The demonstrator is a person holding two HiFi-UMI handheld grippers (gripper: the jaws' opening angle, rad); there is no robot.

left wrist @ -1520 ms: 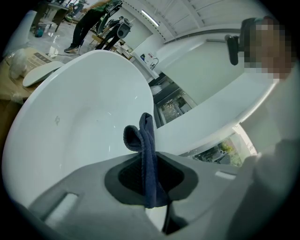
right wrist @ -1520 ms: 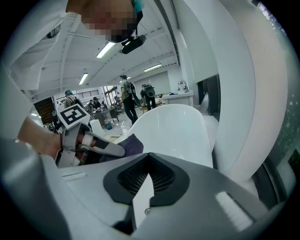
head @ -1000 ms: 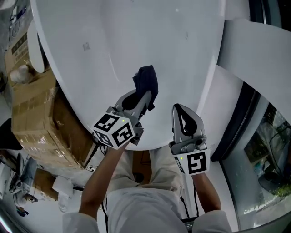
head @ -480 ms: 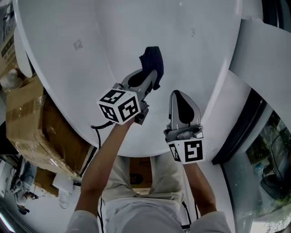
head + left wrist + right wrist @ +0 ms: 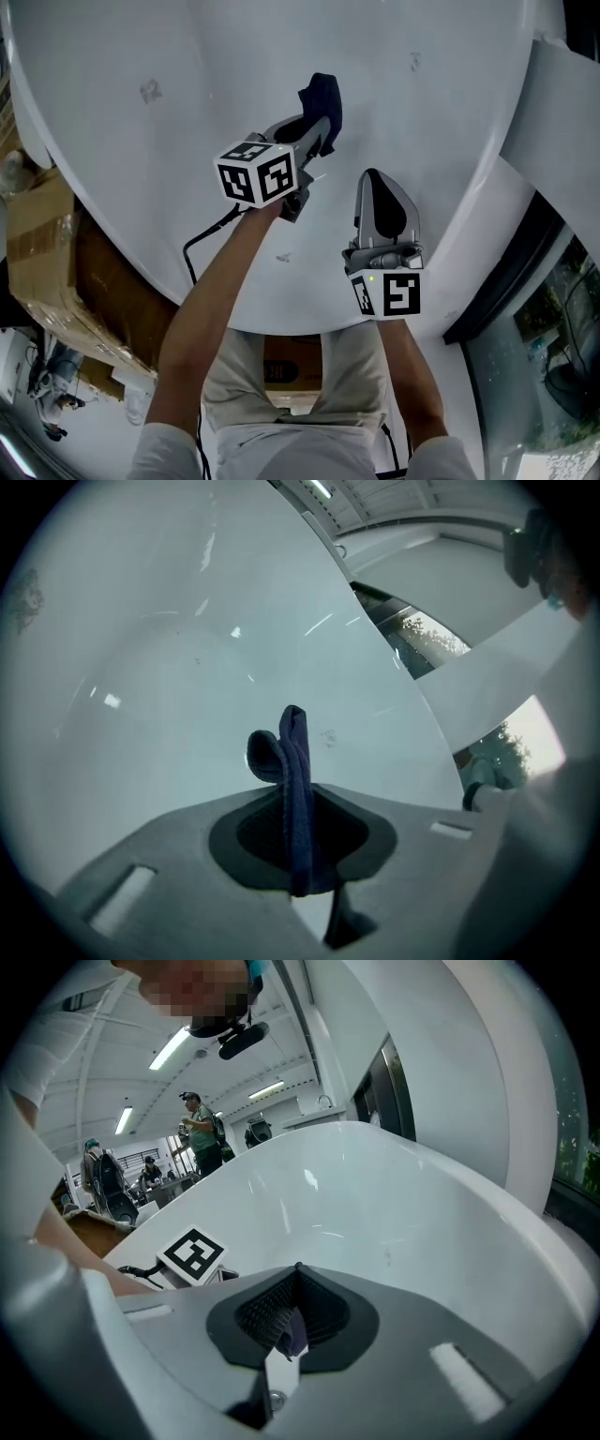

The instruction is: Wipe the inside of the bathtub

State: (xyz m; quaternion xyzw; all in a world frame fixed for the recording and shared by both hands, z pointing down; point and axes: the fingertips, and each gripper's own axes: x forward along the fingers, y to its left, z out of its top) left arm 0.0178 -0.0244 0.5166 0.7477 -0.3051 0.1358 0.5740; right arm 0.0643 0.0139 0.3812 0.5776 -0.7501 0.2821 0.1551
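Two tools are in play, one in each hand, both reaching over the single white bathtub (image 5: 187, 56). The left tool (image 5: 315, 131) is clenched on the one dark blue cloth (image 5: 323, 94), which sticks out past its tips in a folded loop above the tub's inner surface; whether the cloth touches that surface cannot be told. The right tool (image 5: 378, 176) has its jaws pressed together and hangs just beside the left one, nearer the tub's rim. One taped cardboard box (image 5: 47, 253) sits outside the tub on the left.
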